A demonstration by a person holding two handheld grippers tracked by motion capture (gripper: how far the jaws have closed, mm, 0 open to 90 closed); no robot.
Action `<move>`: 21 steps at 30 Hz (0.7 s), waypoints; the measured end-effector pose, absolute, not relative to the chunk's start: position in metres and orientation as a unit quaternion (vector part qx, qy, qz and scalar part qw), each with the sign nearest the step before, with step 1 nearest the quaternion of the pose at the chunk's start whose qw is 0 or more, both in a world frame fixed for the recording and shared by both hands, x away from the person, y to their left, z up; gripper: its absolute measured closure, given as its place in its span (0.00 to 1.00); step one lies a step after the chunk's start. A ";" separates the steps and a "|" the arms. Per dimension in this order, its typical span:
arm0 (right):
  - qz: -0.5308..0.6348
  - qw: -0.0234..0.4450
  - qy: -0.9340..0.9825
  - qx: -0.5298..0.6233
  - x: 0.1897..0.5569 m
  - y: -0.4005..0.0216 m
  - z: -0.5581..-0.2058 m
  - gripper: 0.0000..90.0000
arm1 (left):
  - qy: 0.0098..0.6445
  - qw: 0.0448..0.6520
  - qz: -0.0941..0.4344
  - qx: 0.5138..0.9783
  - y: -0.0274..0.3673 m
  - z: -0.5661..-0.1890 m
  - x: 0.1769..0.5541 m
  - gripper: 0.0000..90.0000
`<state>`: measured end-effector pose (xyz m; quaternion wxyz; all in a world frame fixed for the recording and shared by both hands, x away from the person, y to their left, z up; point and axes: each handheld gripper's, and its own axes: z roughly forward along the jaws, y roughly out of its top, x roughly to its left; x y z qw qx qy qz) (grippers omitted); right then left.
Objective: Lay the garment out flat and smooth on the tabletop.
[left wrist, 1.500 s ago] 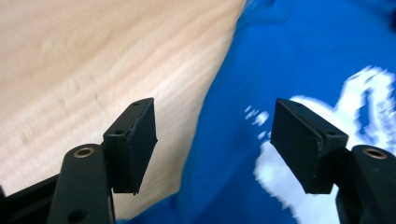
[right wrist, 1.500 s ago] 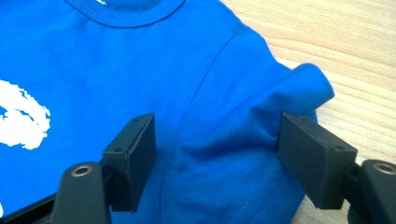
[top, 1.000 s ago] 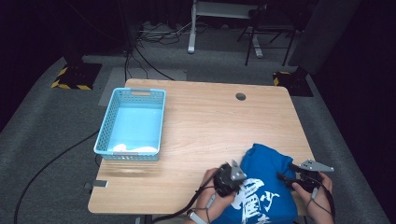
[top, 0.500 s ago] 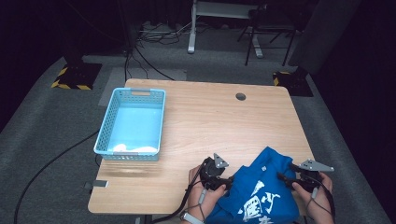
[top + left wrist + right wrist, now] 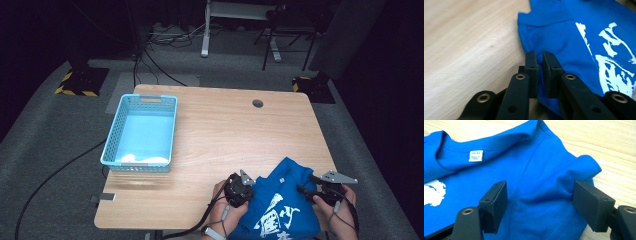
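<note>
A blue T-shirt (image 5: 285, 202) with white print lies crumpled at the table's near right corner. My left gripper (image 5: 251, 192) sits at the shirt's left edge. In the left gripper view its jaws have just been closing, and the left gripper (image 5: 540, 60) now pinches a fold of the blue T-shirt (image 5: 564, 42) between its pads. My right gripper (image 5: 303, 190) rests at the shirt's right side. In the right gripper view the right gripper (image 5: 539, 192) stands open, its jaws wide on either side of a bunched shoulder of the blue T-shirt (image 5: 499, 170), near the neck label.
A light blue plastic basket (image 5: 112, 145) stands at the table's left side with something pale at its near end. The wooden table (image 5: 225, 130) has a round cable hole (image 5: 257, 103) near its far edge. Dark floor and cables surround it.
My left gripper has shifted from on top of the shirt to its left edge and shut on the fabric. The shirt has changed shape there. The right gripper has kept still.
</note>
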<state>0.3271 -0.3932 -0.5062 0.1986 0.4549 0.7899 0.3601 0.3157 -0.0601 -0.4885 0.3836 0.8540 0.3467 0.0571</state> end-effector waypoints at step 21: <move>0.374 0.200 0.775 0.468 0.325 -0.404 -0.483 0.33 | 0.456 0.334 0.215 0.797 0.024 -0.471 0.332 0.45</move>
